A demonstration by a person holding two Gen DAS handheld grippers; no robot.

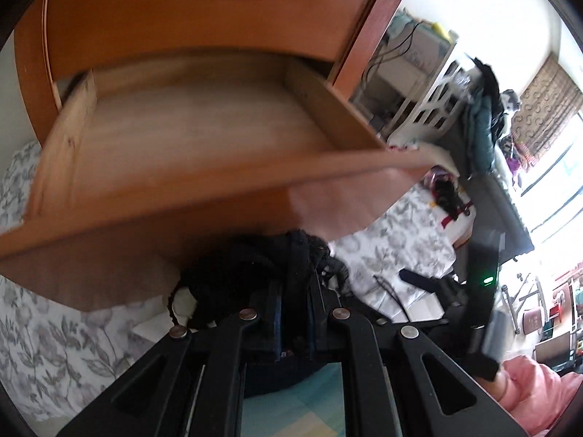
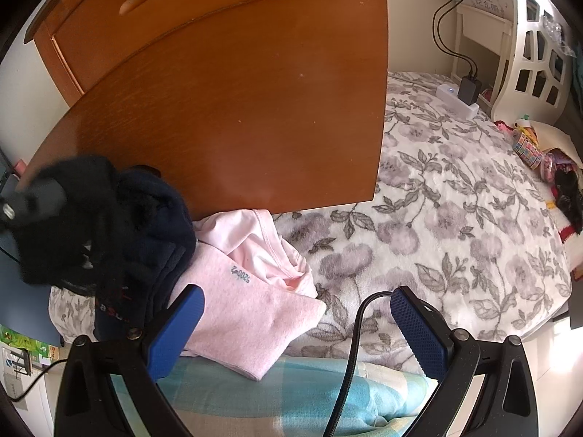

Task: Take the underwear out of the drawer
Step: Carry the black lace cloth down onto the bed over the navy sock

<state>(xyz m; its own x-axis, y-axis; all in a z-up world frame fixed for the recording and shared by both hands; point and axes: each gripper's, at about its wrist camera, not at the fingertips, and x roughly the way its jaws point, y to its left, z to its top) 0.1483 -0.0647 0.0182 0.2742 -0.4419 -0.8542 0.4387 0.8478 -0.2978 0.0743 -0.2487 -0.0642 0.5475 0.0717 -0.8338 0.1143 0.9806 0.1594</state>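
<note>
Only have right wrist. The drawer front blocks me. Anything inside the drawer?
Observer: Nothing visible. The left wrist view looks into the open drawer and its floor is bare, though the frame is blurred.
Operator: Dark bundle at my left edge, is it held?
Observer: Yes. The left gripper is shut on the dark underwear, outside the drawer and below its front.
</note>
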